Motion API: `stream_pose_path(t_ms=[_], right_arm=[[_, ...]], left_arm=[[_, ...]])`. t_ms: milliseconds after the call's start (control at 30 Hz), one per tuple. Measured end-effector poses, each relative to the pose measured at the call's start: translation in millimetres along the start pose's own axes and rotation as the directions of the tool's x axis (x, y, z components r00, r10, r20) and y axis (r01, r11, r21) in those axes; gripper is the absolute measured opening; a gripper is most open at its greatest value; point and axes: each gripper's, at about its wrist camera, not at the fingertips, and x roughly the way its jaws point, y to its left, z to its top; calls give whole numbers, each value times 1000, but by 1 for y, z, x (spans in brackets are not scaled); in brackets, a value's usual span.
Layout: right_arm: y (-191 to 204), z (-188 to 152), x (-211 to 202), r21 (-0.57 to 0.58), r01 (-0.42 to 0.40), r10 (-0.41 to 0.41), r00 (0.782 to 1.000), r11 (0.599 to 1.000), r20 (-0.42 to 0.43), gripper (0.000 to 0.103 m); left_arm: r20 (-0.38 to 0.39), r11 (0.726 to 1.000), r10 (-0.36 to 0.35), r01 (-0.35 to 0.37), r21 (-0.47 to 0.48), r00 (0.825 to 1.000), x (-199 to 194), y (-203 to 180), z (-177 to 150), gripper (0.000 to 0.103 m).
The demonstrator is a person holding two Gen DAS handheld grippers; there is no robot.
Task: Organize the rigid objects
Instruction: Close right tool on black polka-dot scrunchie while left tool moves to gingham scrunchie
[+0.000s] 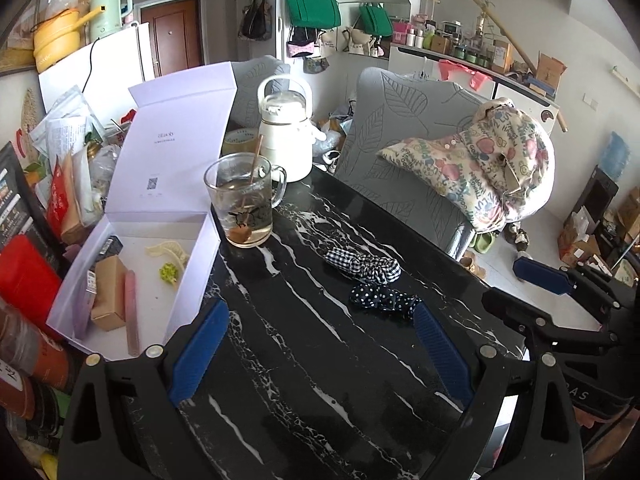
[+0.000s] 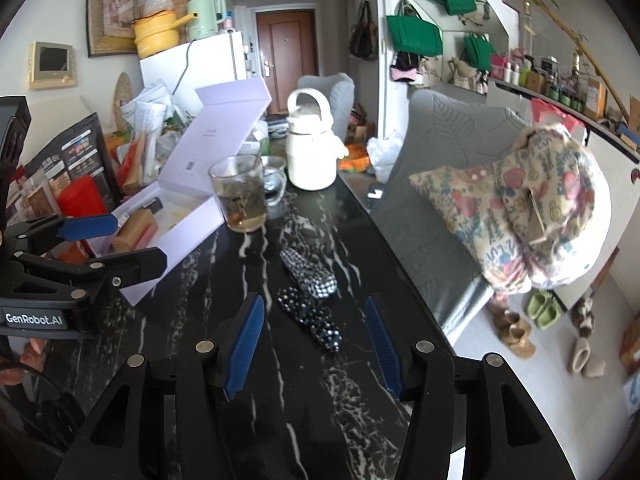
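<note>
An open lilac box stands at the left of the black marble table. It holds a tan carton, a pink stick, a cream hair clip and a green clip. A checked scrunchie and a dotted scrunchie lie mid-table. My left gripper is open and empty, near the box. My right gripper is open and empty, around the near end of the dotted scrunchie.
A glass mug of tea with a stick and a white kettle stand behind the scrunchies. Packets and a red tin crowd the left edge. A grey chair with a patterned cushion stands at the right.
</note>
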Motion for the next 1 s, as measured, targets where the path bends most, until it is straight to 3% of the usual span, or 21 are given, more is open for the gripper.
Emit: stream_pose_path(t_ms=[100, 300, 467, 933, 1000], right_arm=[[-5, -5, 10, 15, 0, 0, 1000, 1000, -19, 66], [-10, -14, 34, 43, -16, 18, 999, 999, -50, 73], [-9, -18, 60, 48, -38, 43, 994, 998, -100, 73], [-9, -20, 122, 27, -81, 85, 977, 996, -195, 72], [-8, -20, 128, 18, -90, 92, 975, 996, -202, 65]], left_arm=[[-16, 1000, -26, 26, -18, 1000, 9, 2, -3, 95], [-48, 999, -23, 21, -33, 999, 27, 10, -5, 95], [-85, 1000, -10, 9, -11, 996, 44, 16, -8, 95], [-202, 993, -56, 33, -114, 978, 97, 39, -10, 95], [-204, 993, -52, 28, -118, 978, 101, 41, -8, 95]])
